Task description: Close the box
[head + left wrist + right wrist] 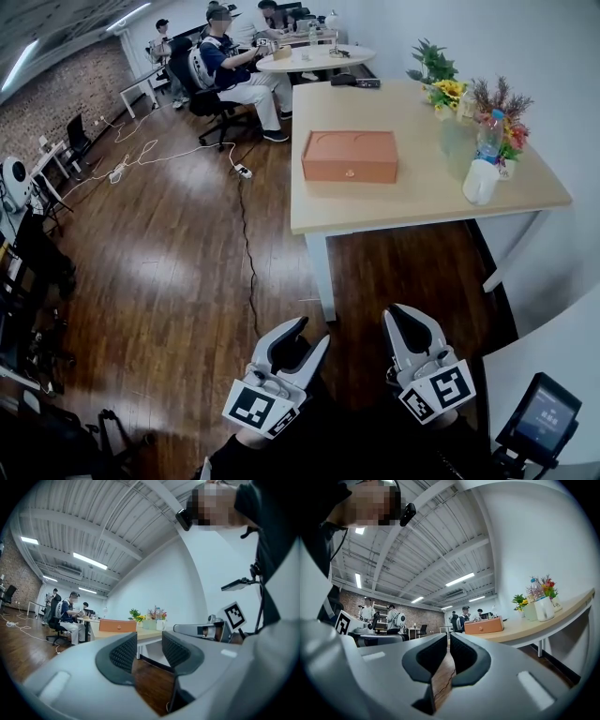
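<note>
The orange box lies with its lid down on the pale wooden table, well ahead of me. It shows small and far off in the left gripper view and in the right gripper view. Both grippers hang low near my body above the wood floor, far short of the table. My left gripper is open with a clear gap and nothing in it. My right gripper is shut on nothing.
Flower pots, a bottle and a white cup stand at the table's right side. A cable runs across the floor. People sit at a round table behind. A small screen is at lower right.
</note>
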Demonstrator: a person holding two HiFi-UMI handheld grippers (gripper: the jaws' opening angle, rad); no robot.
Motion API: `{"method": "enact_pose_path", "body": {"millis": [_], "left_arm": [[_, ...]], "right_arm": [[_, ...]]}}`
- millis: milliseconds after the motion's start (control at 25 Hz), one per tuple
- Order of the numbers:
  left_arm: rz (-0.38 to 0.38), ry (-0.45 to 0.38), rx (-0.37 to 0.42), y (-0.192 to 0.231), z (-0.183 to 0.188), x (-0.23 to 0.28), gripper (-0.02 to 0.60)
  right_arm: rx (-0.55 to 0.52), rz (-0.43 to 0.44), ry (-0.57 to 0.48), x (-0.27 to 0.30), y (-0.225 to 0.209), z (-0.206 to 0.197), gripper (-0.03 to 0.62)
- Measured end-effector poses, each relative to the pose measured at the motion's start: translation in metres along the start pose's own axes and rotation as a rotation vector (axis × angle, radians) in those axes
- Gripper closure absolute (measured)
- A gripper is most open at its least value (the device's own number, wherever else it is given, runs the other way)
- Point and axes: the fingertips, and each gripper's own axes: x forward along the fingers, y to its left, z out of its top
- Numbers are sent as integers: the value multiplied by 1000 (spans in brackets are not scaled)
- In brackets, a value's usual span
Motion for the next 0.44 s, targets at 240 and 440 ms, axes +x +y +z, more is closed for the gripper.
{"method": "enact_pose_path", "body": {"millis": [240,440], "left_arm": [[-12,8,9,-4,-1,3,434],[-17,7,13,-5,-2,6,434]], "right_arm": [[2,-3,-4,-2,-3,-1,577],[-1,-2,-5,-2,-4,-2,577]]}}
